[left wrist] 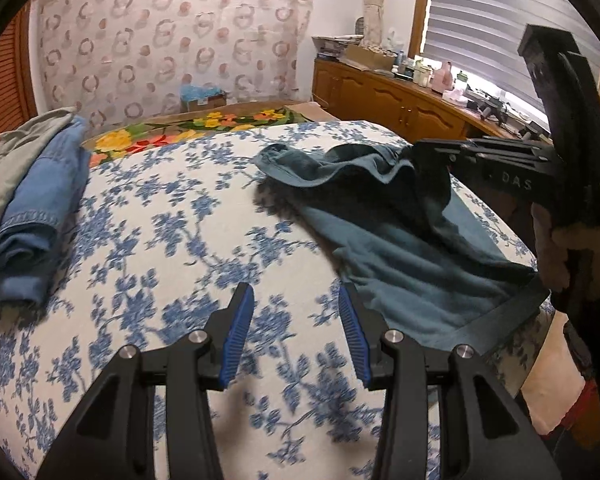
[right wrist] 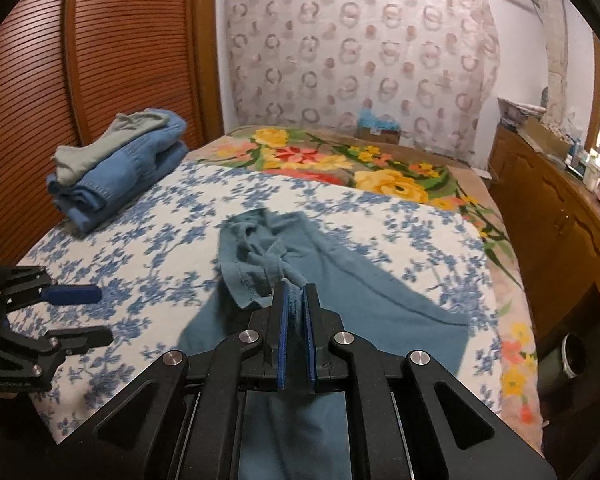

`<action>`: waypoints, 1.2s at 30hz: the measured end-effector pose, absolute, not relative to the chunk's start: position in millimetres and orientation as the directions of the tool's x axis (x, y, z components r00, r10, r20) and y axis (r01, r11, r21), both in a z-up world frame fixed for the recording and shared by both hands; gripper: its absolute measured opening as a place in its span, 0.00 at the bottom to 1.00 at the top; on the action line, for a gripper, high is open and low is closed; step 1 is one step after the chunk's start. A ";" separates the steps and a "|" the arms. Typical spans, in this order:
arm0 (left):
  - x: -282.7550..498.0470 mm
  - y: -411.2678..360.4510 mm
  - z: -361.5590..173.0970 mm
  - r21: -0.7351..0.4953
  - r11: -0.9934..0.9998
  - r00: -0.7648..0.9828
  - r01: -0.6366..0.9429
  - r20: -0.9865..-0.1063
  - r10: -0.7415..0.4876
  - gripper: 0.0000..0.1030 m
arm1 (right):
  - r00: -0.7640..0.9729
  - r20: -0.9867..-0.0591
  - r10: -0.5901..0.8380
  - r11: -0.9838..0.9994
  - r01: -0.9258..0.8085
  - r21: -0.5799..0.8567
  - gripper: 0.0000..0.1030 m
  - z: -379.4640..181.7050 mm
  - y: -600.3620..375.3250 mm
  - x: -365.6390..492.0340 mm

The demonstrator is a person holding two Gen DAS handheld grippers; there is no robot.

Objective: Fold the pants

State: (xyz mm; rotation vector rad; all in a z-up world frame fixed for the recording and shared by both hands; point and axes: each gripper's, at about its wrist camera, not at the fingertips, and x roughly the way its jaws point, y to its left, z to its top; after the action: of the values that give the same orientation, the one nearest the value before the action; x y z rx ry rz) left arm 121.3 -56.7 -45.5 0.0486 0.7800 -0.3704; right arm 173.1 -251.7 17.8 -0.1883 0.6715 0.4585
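Note:
Teal pants (right wrist: pixel 356 296) lie rumpled on the blue-flowered bed cover (right wrist: pixel 148 256), their far end bunched. My right gripper (right wrist: pixel 296 292) is shut on a pinched fold of the teal cloth and lifts it off the bed. The left wrist view has the same pants (left wrist: pixel 412 276) at the right, with the right gripper (left wrist: pixel 420 152) and the hand on its handle above them. My left gripper (left wrist: pixel 296 300) hovers open over bare bed cover just left of the pants' near edge, holding nothing. It also shows at the left edge of the right wrist view, as the left gripper (right wrist: pixel 96 314).
A stack of folded clothes (right wrist: pixel 120 160), blue denim under grey-green, sits at the bed's far left corner. A flowered blanket (right wrist: pixel 360 164) covers the far end of the bed. Slatted wooden doors (right wrist: pixel 100 48) stand on the left, a cluttered wooden cabinet (right wrist: pixel 556 204) on the right.

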 end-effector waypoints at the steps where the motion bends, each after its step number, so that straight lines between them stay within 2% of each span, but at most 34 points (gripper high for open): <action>1: 122.2 -59.9 -45.2 -0.092 0.933 0.648 0.347 -0.696 -0.310 0.42 | 0.693 -0.637 0.338 0.888 -0.459 -0.028 0.05 18.4 -255.3 175.9; 17: 126.6 -92.7 -63.4 -0.077 0.919 0.608 0.387 -0.728 -0.317 0.42 | 0.748 -0.634 0.198 0.963 -0.270 -0.018 0.05 10.0 -330.5 214.4; 20: 128.2 -95.2 -67.2 -0.075 0.920 0.601 0.385 -0.736 -0.311 0.42 | 0.750 -0.640 0.169 0.974 -0.228 -0.011 0.19 3.9 -340.8 216.7; 22: 128.9 -96.9 -70.0 -0.072 0.920 0.597 0.384 -0.741 -0.307 0.42 | 0.745 -0.641 0.183 0.973 -0.230 0.011 0.34 2.6 -345.4 216.5; 23: 129.3 -97.1 -71.1 -0.069 0.921 0.596 0.384 -0.743 -0.305 0.42 | 0.741 -0.645 0.185 0.973 -0.230 0.015 0.36 1.4 -346.7 216.7; 32: 131.3 -99.2 -78.4 -0.073 0.920 0.591 0.385 -0.746 -0.307 0.42 | 0.681 -0.701 0.213 0.950 -0.312 -0.015 0.38 -14.2 -322.0 217.4; 36: 130.9 -100.0 -79.3 -0.067 0.919 0.598 0.388 -0.741 -0.306 0.43 | 0.640 -0.747 0.182 0.947 -0.318 -0.042 0.38 -30.3 -311.0 228.5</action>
State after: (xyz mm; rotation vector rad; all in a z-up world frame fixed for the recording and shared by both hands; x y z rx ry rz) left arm 130.9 -100.0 -79.3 0.1047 0.8383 -0.4036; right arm 228.5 -311.0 -30.3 -0.1754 0.8297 0.2863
